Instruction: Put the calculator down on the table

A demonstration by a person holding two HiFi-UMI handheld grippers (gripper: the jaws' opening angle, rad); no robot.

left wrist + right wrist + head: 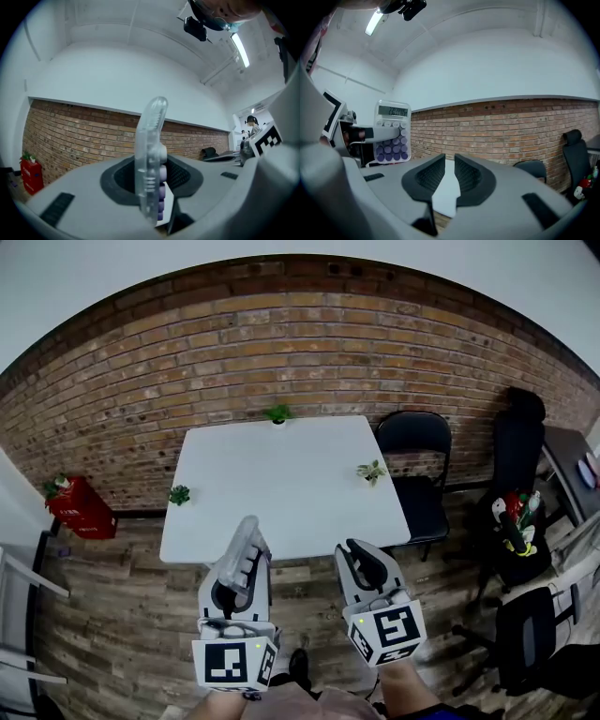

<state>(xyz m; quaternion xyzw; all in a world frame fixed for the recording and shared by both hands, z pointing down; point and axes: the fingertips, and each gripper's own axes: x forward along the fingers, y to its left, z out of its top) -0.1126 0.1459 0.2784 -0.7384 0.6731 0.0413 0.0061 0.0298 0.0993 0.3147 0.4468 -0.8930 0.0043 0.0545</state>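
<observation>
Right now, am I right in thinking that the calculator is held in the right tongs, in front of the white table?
Not quite: the calculator is held in the left tongs, in front of the white table. The left gripper view shows it edge-on, clamped between those jaws. The right tongs have nothing between theirs.

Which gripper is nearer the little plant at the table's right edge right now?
Right. In the head view the right gripper sits before the table's near edge, almost in line with the plant; the left gripper, clamped on the calculator, is farther left.
</observation>
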